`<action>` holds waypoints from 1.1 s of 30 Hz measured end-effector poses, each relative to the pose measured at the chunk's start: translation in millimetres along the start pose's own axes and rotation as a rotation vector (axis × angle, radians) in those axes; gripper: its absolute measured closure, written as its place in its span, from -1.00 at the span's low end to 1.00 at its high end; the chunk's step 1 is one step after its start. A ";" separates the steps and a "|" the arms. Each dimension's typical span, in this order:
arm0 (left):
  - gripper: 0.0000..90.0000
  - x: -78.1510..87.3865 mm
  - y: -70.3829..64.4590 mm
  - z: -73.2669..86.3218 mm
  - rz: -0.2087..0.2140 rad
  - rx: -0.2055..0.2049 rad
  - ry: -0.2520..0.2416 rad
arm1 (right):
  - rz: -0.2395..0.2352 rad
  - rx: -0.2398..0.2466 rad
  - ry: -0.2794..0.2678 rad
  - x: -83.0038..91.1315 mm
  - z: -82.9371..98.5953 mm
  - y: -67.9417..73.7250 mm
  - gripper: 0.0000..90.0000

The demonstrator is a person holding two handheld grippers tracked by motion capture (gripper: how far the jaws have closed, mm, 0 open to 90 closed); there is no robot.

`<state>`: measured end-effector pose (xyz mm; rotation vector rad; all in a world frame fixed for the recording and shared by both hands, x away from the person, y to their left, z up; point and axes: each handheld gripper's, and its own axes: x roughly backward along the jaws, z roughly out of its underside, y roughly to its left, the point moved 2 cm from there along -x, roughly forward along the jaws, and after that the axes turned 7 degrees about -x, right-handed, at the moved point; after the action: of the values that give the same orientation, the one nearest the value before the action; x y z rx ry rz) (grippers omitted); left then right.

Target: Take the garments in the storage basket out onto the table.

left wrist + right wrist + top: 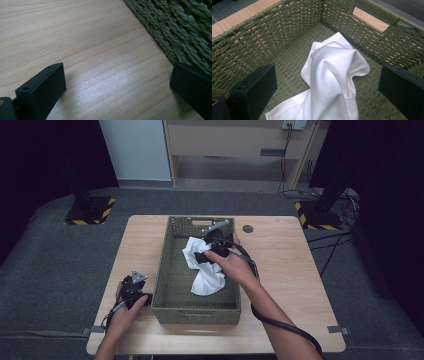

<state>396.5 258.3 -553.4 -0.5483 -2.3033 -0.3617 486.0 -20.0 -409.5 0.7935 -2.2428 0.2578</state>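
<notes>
A white cloth [204, 270] lies crumpled inside the green basket [165, 275] in the middle of the tabletop [285, 270]. The right gripper [204, 256] hangs over the cloth with its jaws wide apart. The left gripper [131, 287] rests near the tabletop's left edge, just beside the basket, jaws wide and holding nothing.

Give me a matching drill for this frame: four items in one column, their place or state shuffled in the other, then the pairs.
Items:
1. white cloth
2. woven basket
3. left gripper
4. right gripper

Place or state:
A. open, low over bare tabletop beside the basket's outer wall
B. green, standing mid-table
C. crumpled on the basket floor
D. open, inside the basket over the cloth

Pairs: 1-C, 2-B, 3-A, 4-D
</notes>
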 end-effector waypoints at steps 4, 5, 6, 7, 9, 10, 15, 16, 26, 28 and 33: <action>-1.00 0.0 0.0 0.0 0.000 0.000 0.000 | -0.001 0.002 -0.001 -6.6 -0.3 2.8 -0.94; -1.00 0.0 0.0 0.0 0.000 0.000 0.000 | -0.002 -0.002 0.005 -8.5 -0.2 2.9 -0.94; -1.00 0.0 0.0 0.0 0.000 0.000 0.000 | -0.002 -0.005 0.010 -10.5 -0.1 2.8 -0.94; -1.00 0.0 0.0 0.0 0.000 0.000 0.000 | -0.002 -0.013 0.015 -12.6 0.0 2.7 -0.94; -1.00 0.0 0.0 0.0 0.000 0.000 0.000 | -0.002 -0.017 0.022 -15.7 0.2 2.4 -0.94; -1.00 0.0 0.0 0.0 0.000 0.000 0.000 | -0.003 -0.016 0.026 -16.7 0.2 2.3 -0.94; -1.00 0.0 0.0 0.0 0.000 0.000 0.000 | -0.014 -0.014 0.023 -21.1 -2.2 2.3 -0.95; -1.00 0.0 0.1 -0.1 0.000 0.000 0.000 | -0.014 -0.015 0.024 -22.0 -2.8 2.2 -0.95; -1.00 -0.3 0.3 -0.3 0.002 -0.002 0.000 | -0.017 -0.025 0.042 -36.8 -1.1 4.1 -0.94; -1.00 -0.3 0.3 -0.3 0.002 -0.002 0.000 | -0.017 -0.023 0.039 -39.6 -1.4 4.2 -0.94; -1.00 -0.3 0.3 -0.3 0.002 -0.002 0.000 | -0.013 -0.032 0.045 -44.9 -1.7 6.5 -0.94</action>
<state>397.0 258.4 -553.4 -0.5511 -2.3023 -0.3634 507.4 6.7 -439.4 0.7770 -2.1939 0.2305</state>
